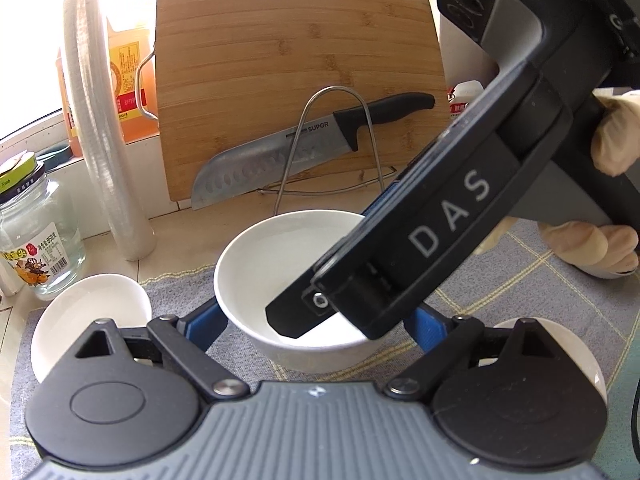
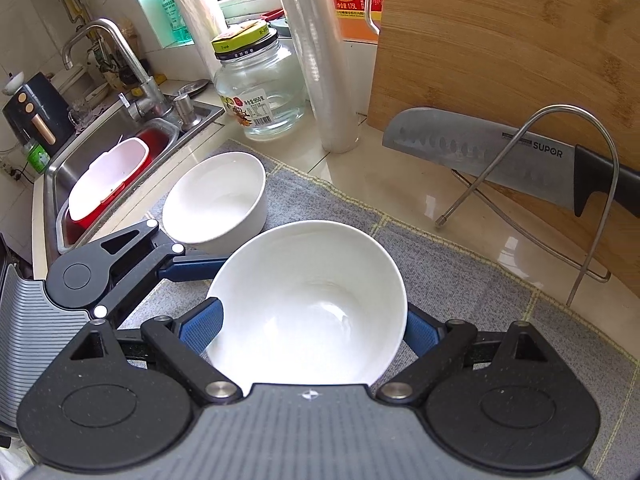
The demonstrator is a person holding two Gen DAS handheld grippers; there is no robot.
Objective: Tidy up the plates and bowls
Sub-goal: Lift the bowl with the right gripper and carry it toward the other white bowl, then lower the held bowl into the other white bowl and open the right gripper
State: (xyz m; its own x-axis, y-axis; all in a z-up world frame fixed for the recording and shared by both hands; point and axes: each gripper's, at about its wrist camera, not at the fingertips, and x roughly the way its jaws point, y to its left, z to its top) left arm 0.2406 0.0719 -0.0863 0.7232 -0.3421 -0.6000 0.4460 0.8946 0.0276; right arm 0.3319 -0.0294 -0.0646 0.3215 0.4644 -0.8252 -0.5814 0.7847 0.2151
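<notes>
My right gripper (image 2: 314, 326) is shut on a large white bowl (image 2: 308, 300); its blue pads press both sides, and the bowl tilts over the grey mat (image 2: 460, 264). In the left wrist view that bowl (image 1: 272, 264) sits between the wide-apart fingers of my left gripper (image 1: 316, 316), which is open. The right gripper's black fingertip (image 1: 296, 318) lies against the bowl's near rim. One blue left finger (image 2: 196, 268) passes behind the bowl. A second white bowl (image 2: 216, 200) stands on the mat to the left, and it also shows as the bowl (image 1: 88, 316) in the left wrist view.
A bamboo cutting board (image 2: 500, 40) leans at the back, with a knife (image 2: 480, 148) and a wire stand (image 2: 600, 200) before it. A glass jar (image 2: 260, 92) and a film roll (image 2: 320, 60) stand nearby. The sink (image 2: 52, 184) lies left. Another white dish (image 1: 560, 344) sits right.
</notes>
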